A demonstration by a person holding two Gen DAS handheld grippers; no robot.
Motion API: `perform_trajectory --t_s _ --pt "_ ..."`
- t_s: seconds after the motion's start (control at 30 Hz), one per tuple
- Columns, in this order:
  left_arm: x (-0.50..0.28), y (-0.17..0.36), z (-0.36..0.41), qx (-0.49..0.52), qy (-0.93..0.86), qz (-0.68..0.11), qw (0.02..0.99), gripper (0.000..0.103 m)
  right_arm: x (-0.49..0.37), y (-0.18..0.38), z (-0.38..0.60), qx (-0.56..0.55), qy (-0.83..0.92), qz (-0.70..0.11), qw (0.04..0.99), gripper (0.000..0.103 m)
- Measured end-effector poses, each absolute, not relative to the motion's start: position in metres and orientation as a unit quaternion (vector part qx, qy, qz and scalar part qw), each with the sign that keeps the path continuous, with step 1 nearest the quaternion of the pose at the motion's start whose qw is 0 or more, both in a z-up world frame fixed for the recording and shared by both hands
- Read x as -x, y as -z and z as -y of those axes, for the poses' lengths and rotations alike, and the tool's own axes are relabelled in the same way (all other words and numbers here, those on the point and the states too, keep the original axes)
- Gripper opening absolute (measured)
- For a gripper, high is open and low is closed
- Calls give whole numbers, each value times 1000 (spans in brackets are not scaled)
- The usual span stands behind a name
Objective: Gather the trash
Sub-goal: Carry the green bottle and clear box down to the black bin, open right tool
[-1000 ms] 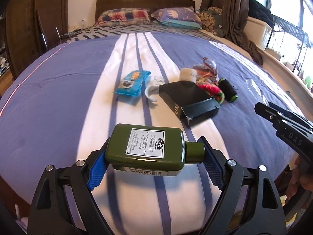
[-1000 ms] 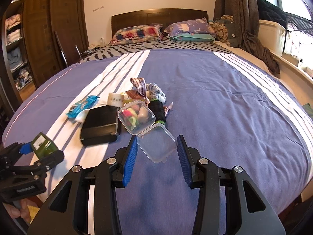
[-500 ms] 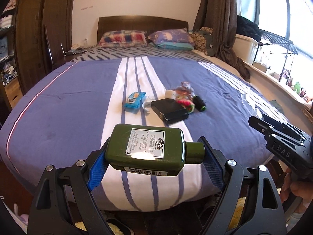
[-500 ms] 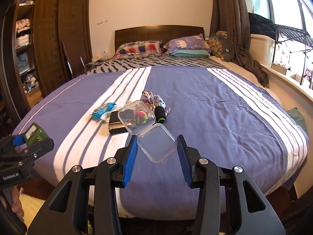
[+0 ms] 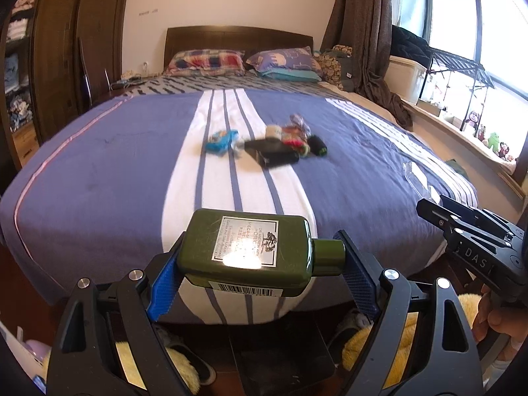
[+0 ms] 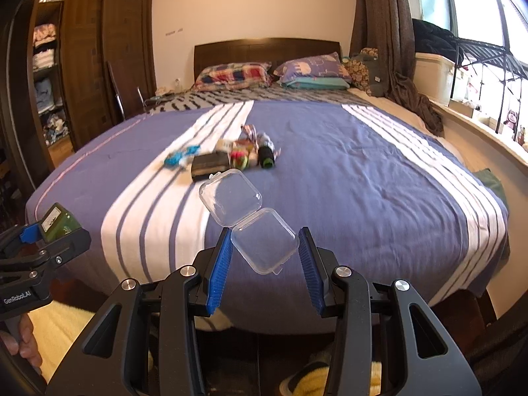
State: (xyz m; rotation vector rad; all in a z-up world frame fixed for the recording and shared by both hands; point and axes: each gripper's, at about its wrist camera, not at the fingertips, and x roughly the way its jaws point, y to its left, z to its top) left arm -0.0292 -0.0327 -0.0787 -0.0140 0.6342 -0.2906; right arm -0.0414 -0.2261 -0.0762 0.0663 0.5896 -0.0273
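My left gripper (image 5: 260, 264) is shut on a green bottle (image 5: 247, 252) with a white label, held sideways off the foot of the bed. My right gripper (image 6: 264, 254) is shut on a clear plastic hinged box (image 6: 250, 221), lid open. The left gripper and bottle also show at the left edge of the right wrist view (image 6: 56, 224); the right gripper shows at the right in the left wrist view (image 5: 468, 231). More items lie mid-bed: a blue wrapper (image 5: 220, 139), a black box (image 5: 274, 153), a black spool (image 5: 317, 145) and colourful bits (image 5: 293, 135).
The striped blue bed (image 5: 99, 165) fills both views. Pillows (image 5: 206, 61) and the headboard are at the far end. A wardrobe (image 6: 89, 66) stands left, curtains and a window ledge (image 5: 462, 122) right. Yellow slippers (image 5: 406, 353) lie on the floor below.
Both grippers have pulled back from the bed with their loads; the bed and the items on it now look farther away, and the floor shows below.
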Motion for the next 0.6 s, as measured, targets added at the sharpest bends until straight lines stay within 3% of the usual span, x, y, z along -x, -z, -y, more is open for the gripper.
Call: perform_trajectory --t_s 0.6 --pt "31 208 40 -8 151 -433 889 81 47 193 214 -23 -5 -418 908 42"
